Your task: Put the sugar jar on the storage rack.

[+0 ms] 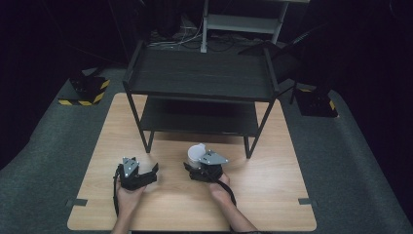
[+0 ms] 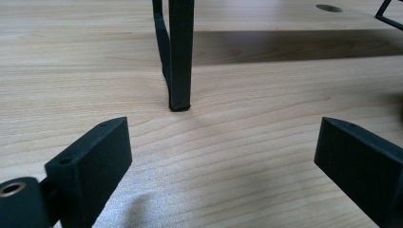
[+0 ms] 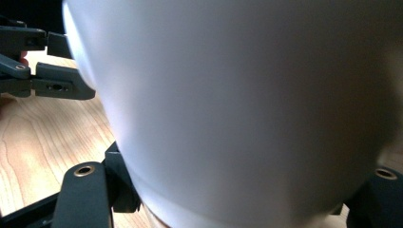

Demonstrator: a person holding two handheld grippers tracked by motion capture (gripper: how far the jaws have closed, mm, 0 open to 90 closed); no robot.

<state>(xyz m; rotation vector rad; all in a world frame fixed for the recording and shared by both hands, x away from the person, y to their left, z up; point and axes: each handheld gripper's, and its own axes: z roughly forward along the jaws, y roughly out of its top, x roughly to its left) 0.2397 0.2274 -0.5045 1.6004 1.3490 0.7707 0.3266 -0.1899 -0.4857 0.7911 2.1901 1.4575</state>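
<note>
The right gripper (image 1: 198,165) has its 2 jaws pinched on a white cup (image 1: 197,152), which stands on the desk (image 1: 272,195) just in front of the black shelf rack (image 1: 199,78), near that rack's right front leg. The left gripper (image 1: 146,171) rests toward the desk's near left, jaws spread wide, nothing between them.

- The surface (image 1: 272,195) looks like pale wood with a visible grain and a smooth, matt finish.
- The white cup (image 3: 237,109) looks smooth and matt.
- The shelf rack (image 1: 199,73) seems matt black metal.
- The left gripper (image 2: 223,156) has matt black plastic fingers (image 2: 95,166).
- The floor (image 1: 360,161) looks like rough grey carpet.
</note>
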